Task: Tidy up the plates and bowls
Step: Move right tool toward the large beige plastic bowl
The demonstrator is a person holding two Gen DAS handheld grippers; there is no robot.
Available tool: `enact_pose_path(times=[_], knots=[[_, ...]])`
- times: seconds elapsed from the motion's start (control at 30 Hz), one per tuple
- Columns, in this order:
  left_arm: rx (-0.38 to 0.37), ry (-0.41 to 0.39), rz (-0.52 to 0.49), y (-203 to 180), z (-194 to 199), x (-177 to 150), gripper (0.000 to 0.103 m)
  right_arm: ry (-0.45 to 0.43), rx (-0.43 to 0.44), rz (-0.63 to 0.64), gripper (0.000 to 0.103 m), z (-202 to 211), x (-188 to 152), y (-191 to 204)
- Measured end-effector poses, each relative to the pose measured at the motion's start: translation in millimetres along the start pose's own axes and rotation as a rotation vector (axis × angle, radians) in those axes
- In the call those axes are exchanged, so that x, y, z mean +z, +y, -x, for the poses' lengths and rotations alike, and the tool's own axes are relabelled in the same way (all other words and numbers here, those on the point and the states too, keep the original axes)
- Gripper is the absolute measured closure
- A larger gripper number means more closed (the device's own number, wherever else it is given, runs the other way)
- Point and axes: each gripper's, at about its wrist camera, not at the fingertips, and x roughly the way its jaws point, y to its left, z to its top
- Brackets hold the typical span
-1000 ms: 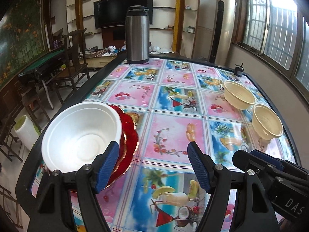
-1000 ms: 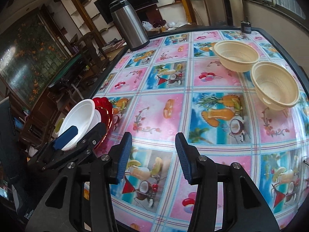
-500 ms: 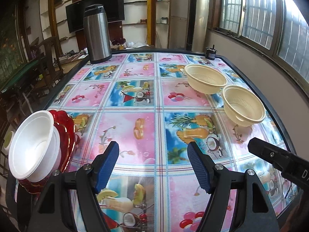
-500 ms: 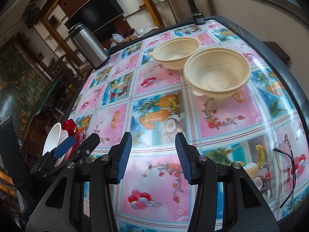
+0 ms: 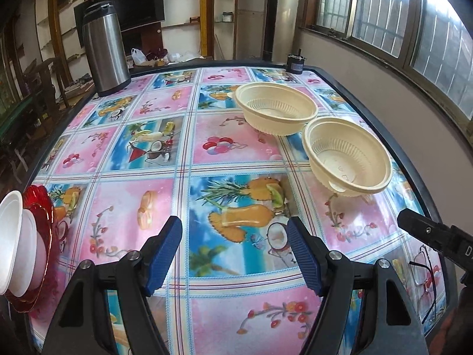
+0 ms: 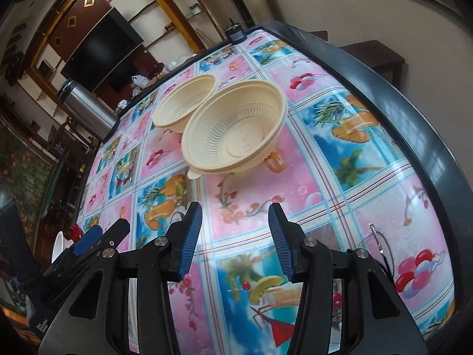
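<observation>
Fingers on both sides are gaping empty; we are seeing two cream bowls ahead still unstacked, white bowls already sitting on red plates far left.

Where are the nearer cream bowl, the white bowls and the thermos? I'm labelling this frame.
nearer cream bowl (image 6: 236,139): right wrist view, on its inner floor.
white bowls (image 5: 11,242): left wrist view, on the top bowl's inside.
thermos (image 5: 103,50): left wrist view, on its steel body.
</observation>
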Motion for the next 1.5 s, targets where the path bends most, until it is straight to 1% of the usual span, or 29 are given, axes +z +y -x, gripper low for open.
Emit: enact_pose_path(times=[0.2, 0.37, 0.43, 0.57, 0.7, 0.77, 1.07, 1.17, 1.2, 1.3, 1.33, 1.37, 1.4, 1.43, 1.47, 1.5], knots=[[-0.018, 0.020, 0.002, -12.5, -15.8, 16.4, 0.029, 0.010, -0.008, -0.026, 0.057, -10.8, 14.4, -14.1], [-0.045, 0.037, 0.020, -19.5, -29.4, 36.5, 0.029, -0.010, -0.012, -0.041, 0.057, -13.6, 34.6, -20.3], [-0.044, 0.038, 0.024, -24.1, -35.6, 45.1, 0.029, -0.016, -0.016, -0.051, 0.057, -16.3, 44.0, -22.6], [-0.057, 0.050, 0.009, -38.1, -48.6, 57.0, 0.029, -0.012, -0.019, -0.073, 0.057, -27.1, 60.6, -27.0], [-0.074, 0.079, -0.002, -48.0, -63.7, 62.0, 0.029, 0.018, -0.018, -0.083, 0.057, -46.3, 69.8, -30.4], [-0.066, 0.090, -0.006, -52.7, -71.7, 64.9, 0.029, 0.027, -0.010, -0.074, 0.057, -53.6, 72.3, -31.0], [-0.064, 0.164, -0.011, -64.8, -101.2, 63.2, 0.029, 0.017, -0.015, -0.045, 0.057, -68.3, 83.1, -36.3], [-0.060, 0.176, -0.020, -68.9, -106.5, 62.6, 0.029, 0.014, -0.002, -0.057, 0.057, -72.4, 84.2, -39.5], [-0.060, 0.177, -0.024, -70.1, -107.6, 62.7, 0.029, 0.005, -0.004, -0.055, 0.058, -72.0, 84.5, -39.7], [-0.069, 0.184, -0.022, -72.3, -110.2, 62.2, 0.031, 0.004, -0.002, -0.037, 0.071, -72.4, 83.7, -37.7], [-0.075, 0.184, -0.027, -72.8, -110.4, 62.9, 0.033, 0.006, 0.000, -0.033, 0.074, -72.6, 83.3, -37.5], [-0.083, 0.185, -0.034, -74.1, -109.4, 61.7, 0.051, 0.010, 0.000, -0.025, 0.077, -72.9, 82.8, -37.0], [-0.091, 0.195, -0.042, -75.8, -109.1, 60.6, 0.072, 0.014, 0.000, -0.018, 0.080, -72.9, 81.6, -36.1], [-0.099, 0.208, -0.050, -77.9, -109.8, 59.5, 0.078, 0.016, 0.002, -0.009, 0.080, -72.5, 80.1, -34.5], [-0.098, 0.221, -0.060, -80.1, -110.9, 58.2, 0.080, 0.017, 0.004, 0.005, 0.080, -71.7, 78.2, -31.7], [-0.092, 0.215, -0.068, -80.9, -110.7, 57.5, 0.080, 0.018, 0.003, 0.015, 0.080, -70.8, 76.7, -29.0]])
